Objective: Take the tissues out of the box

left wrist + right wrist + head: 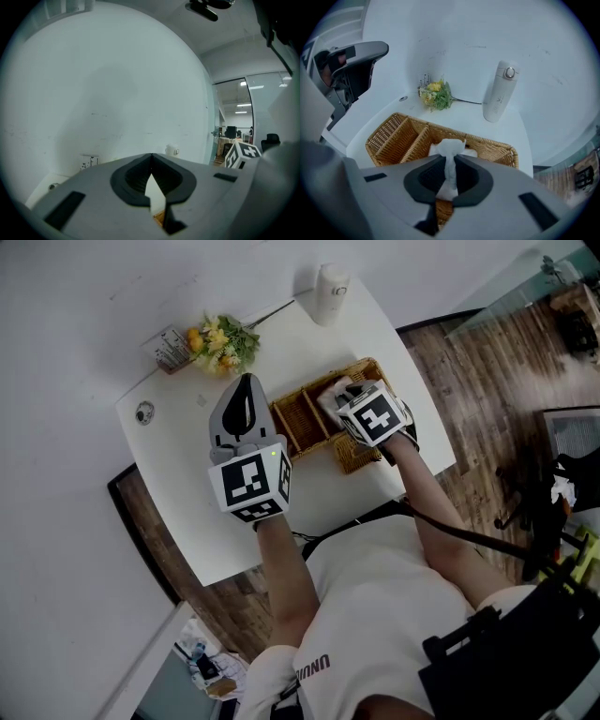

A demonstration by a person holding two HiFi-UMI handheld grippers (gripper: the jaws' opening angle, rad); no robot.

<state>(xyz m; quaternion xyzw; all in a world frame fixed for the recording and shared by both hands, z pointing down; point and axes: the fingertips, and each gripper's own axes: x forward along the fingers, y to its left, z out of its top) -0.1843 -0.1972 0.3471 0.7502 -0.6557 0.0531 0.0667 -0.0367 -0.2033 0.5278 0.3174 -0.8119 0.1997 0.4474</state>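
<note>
A woven basket (393, 136) with several compartments lies on the white table (187, 502). A white tissue (450, 150) rises from a white pack in its right-end compartment. My right gripper (450, 161) points steeply down over that compartment and is shut on the tissue, which is pinched into a thin strip between the jaws. In the head view the right gripper (349, 397) covers most of the tissue (335, 388). My left gripper (246, 381) hangs above the table left of the basket (300, 420), aimed at the wall, with its jaws (151, 157) together and nothing in them.
A white bottle (499, 91) stands at the table's far corner beyond the basket. A small bunch of yellow flowers (436, 96) lies by the wall, with a small round object (143, 412) further left. The table's right edge drops to a wooden floor.
</note>
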